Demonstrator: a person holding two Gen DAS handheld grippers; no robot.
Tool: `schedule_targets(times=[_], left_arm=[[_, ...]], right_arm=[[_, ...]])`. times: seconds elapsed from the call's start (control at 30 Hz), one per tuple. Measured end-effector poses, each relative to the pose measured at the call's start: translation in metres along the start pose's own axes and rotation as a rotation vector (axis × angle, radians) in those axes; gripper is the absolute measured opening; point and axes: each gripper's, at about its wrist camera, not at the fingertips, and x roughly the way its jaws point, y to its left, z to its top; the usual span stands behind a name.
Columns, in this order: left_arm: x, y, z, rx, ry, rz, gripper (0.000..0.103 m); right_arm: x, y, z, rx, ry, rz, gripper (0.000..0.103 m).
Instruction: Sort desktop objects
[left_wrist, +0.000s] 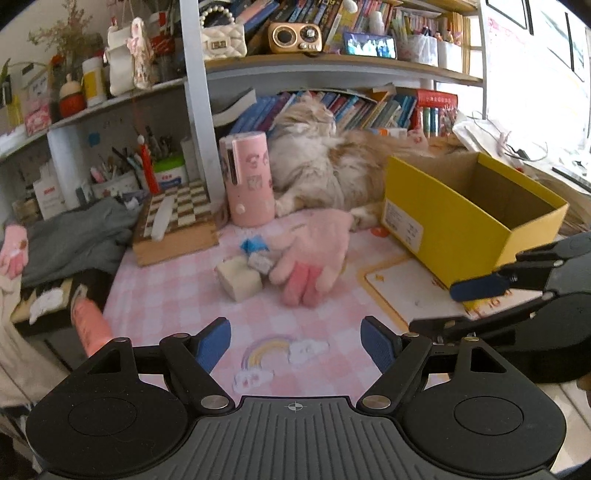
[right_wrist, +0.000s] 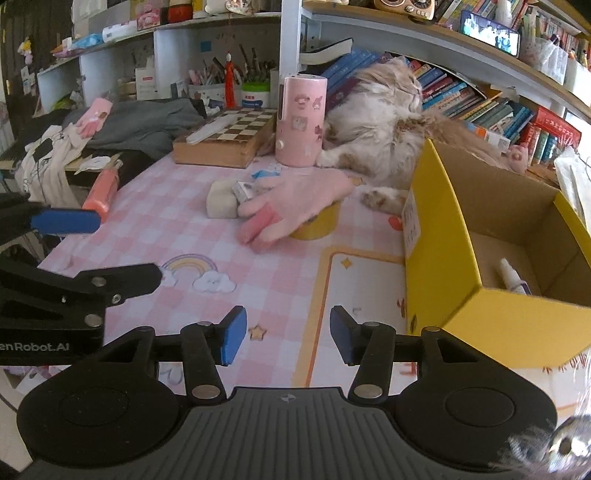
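A pink glove (left_wrist: 314, 254) (right_wrist: 295, 203) lies mid-desk over a yellow tape roll (right_wrist: 317, 221). Beside it are a cream block (left_wrist: 239, 278) (right_wrist: 221, 201), a small grey box (left_wrist: 259, 263) (right_wrist: 243, 191) and a blue-white wrapper (left_wrist: 253, 245) (right_wrist: 266, 171). An open yellow box (left_wrist: 443, 229) (right_wrist: 491, 325) stands at the right with a white tube (right_wrist: 511, 275) inside. My left gripper (left_wrist: 295, 345) is open and empty above the pink mat. My right gripper (right_wrist: 287, 339) is open and empty beside the box; it also shows in the left wrist view (left_wrist: 476, 295).
A cat (left_wrist: 332, 166) (right_wrist: 380, 118) lies behind the glove. A pink cylinder (left_wrist: 249, 177) (right_wrist: 300, 118), a chessboard box (left_wrist: 177, 225) (right_wrist: 225, 138), grey cloth (left_wrist: 77, 236), an orange-pink tube (left_wrist: 90, 325) (right_wrist: 101, 192) and a second pink glove (right_wrist: 92, 118) sit left. Shelves with books rise behind.
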Motion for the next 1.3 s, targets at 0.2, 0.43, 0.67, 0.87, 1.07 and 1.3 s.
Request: schedule_targets(times=[0.2, 0.43, 0.67, 0.87, 1.07, 1.3], left_arm=[[0.024, 0.014, 0.016, -0.043, 0.002, 0.051, 0.080], [0.053, 0.035, 0.023, -0.065, 0.044, 0.113, 0.080], [0.093, 0.048, 0.032, -0.087, 0.087, 0.139, 0.080], [0.135, 0.050, 0.036, -0.071, 0.143, 0.121, 0.080], [0.169, 0.053, 0.038, -0.060, 0.179, 0.126, 0.079], [0.195, 0.053, 0.037, -0.038, 0.228, 0.131, 0.078]], right_arm=[[0.022, -0.010, 0.014, 0.010, 0.015, 0.017, 0.052], [0.052, -0.022, 0.033, 0.062, 0.048, 0.047, 0.058], [0.076, -0.030, 0.056, 0.099, 0.041, 0.067, 0.058], [0.104, -0.042, 0.079, 0.183, 0.055, 0.073, 0.058], [0.123, -0.047, 0.089, 0.228, 0.072, 0.071, 0.058], [0.144, -0.055, 0.097, 0.271, 0.095, 0.047, 0.056]])
